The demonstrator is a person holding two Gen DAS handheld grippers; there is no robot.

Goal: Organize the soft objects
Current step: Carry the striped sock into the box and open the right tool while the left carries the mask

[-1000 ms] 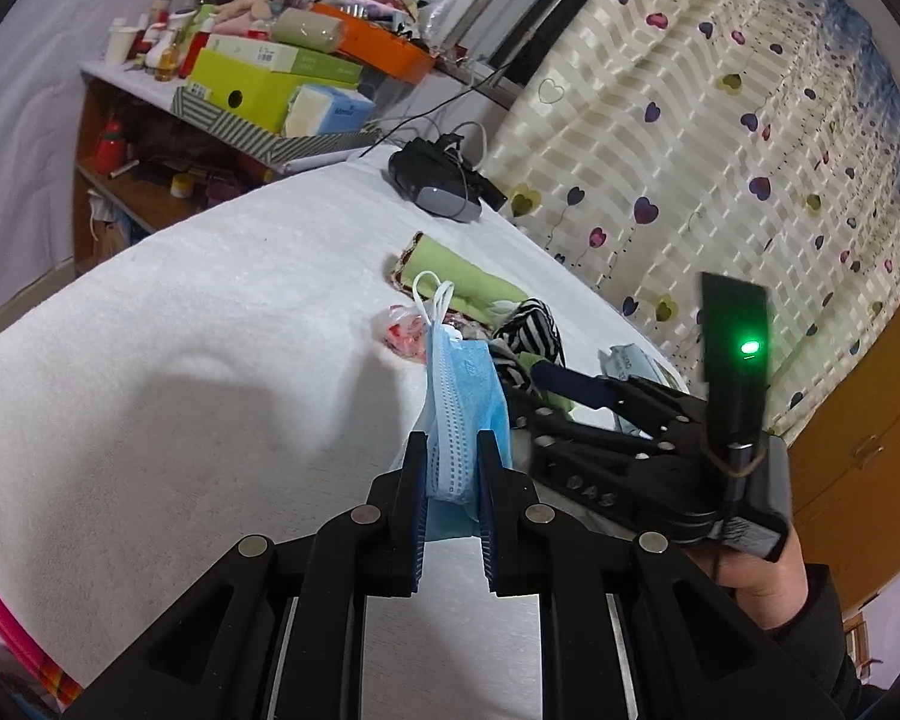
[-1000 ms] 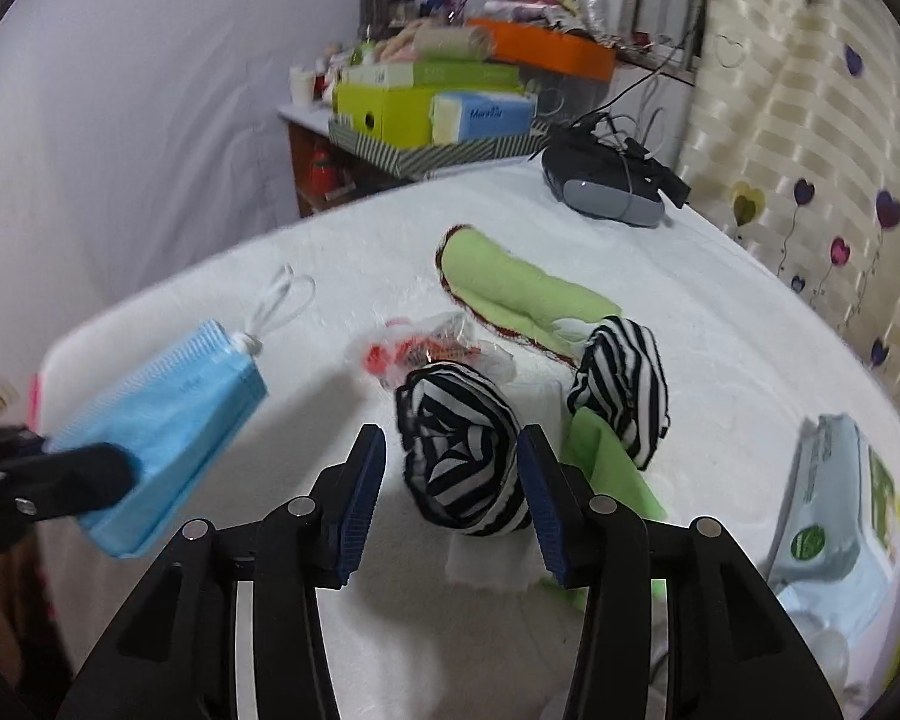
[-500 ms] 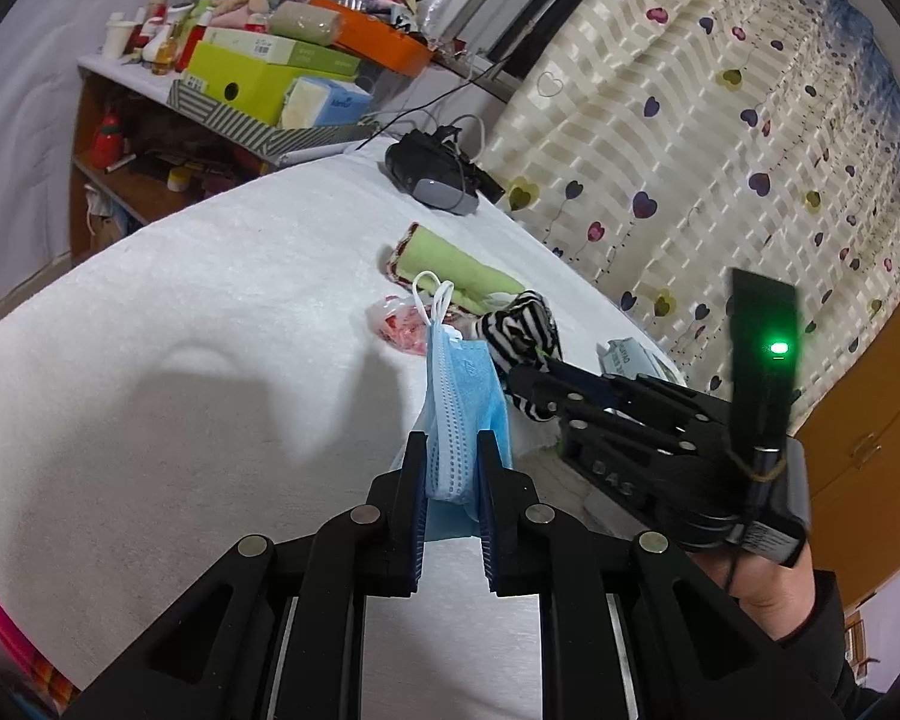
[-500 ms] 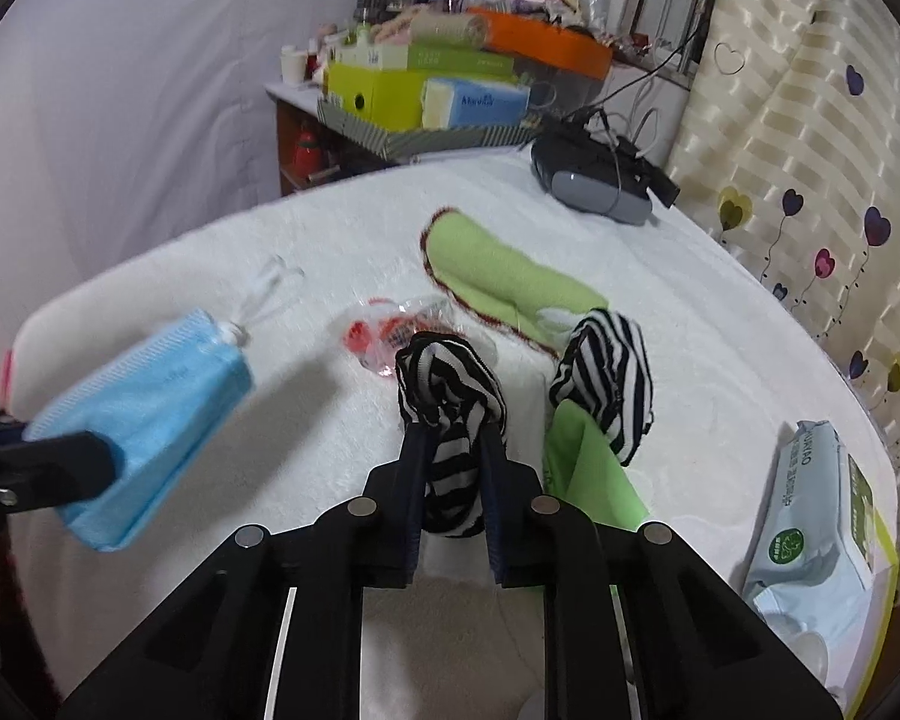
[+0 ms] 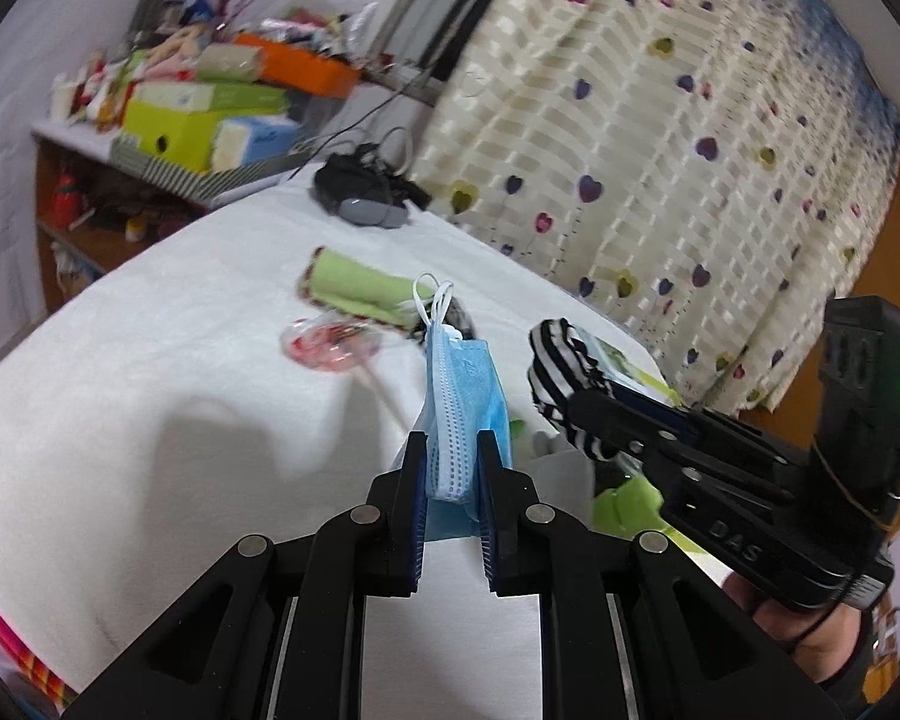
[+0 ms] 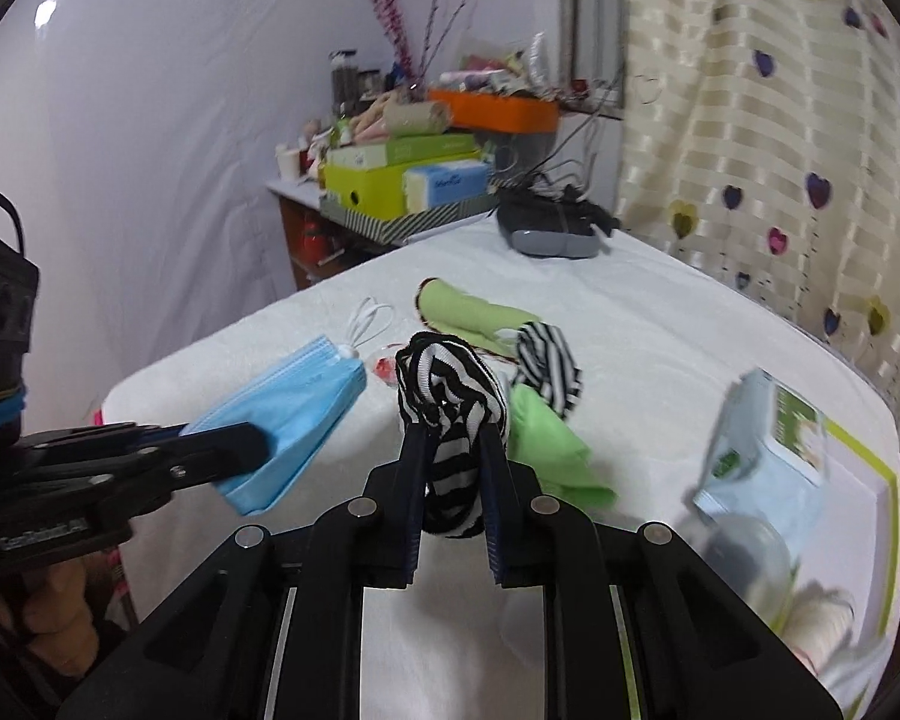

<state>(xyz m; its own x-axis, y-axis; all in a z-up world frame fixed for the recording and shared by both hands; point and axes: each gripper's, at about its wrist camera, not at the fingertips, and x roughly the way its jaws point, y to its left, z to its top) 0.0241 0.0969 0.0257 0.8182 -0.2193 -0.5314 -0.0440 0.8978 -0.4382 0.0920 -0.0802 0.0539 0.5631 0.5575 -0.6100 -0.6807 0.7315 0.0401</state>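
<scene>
My left gripper (image 5: 453,450) is shut on a folded blue face mask (image 5: 462,396) and holds it above the white table; the mask also shows in the right wrist view (image 6: 288,408). My right gripper (image 6: 453,444) is shut on a black-and-white striped sock (image 6: 450,402), lifted off the table; it shows in the left wrist view (image 5: 561,366) to the right of the mask. A second striped sock (image 6: 549,360) lies on green cloths (image 6: 546,444). A green sock (image 6: 468,315) lies farther back.
A clear wrapped lollipop (image 5: 330,345) lies on the white table (image 5: 120,390). A wet-wipes pack (image 6: 768,444) is at the right. A black headset (image 6: 552,228) sits at the far edge. A cluttered shelf with boxes (image 6: 402,180) stands behind. Curtain on the right.
My right gripper closed on the striped sock and lifted it off the table. My left gripper kept holding the mask and rose slightly.
</scene>
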